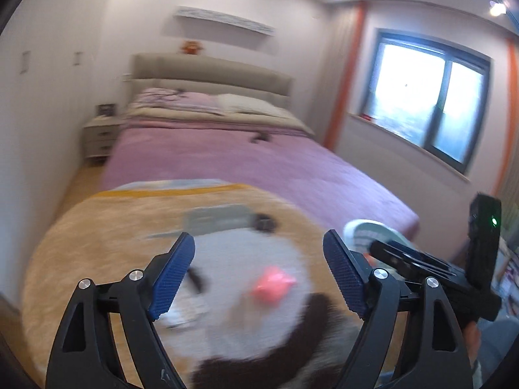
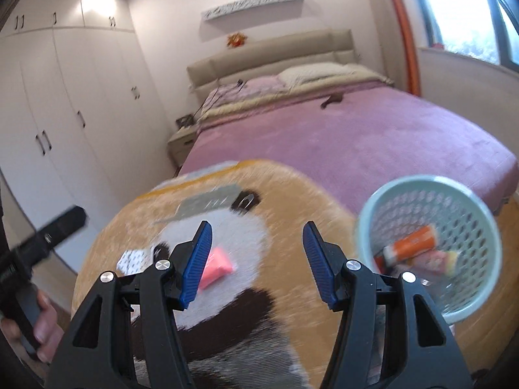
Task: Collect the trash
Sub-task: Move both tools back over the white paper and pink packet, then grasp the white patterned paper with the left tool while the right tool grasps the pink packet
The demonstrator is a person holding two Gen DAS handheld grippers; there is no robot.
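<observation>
Both sets of tongs stand open with nothing between the blue ribbed pads: the left tongs (image 1: 259,270) and the right tongs (image 2: 258,261) hover above a round plush animal-face rug in tan, white and brown (image 2: 292,194), spread wide enough, by judgement, to close on a small item. The nearest task item, a crumpled pink wrapper (image 2: 215,267), lies on the rug's white central patch, beside the right tongs' left pad. A white patterned packet (image 2: 131,259) lies toward the rug's left edge, and a flat grey-green package (image 2: 207,204) lies toward its far edge, next to a small dark object. The pale green perforated plastic basket (image 2: 480,214) sits at the rug's right edge, already holding an orange tube and other wrappers, within short reach for deposits. Nothing stands between the tongs and the wrapper. Beyond the rug stands the bed with a pink cover (image 2: 389,136).
</observation>
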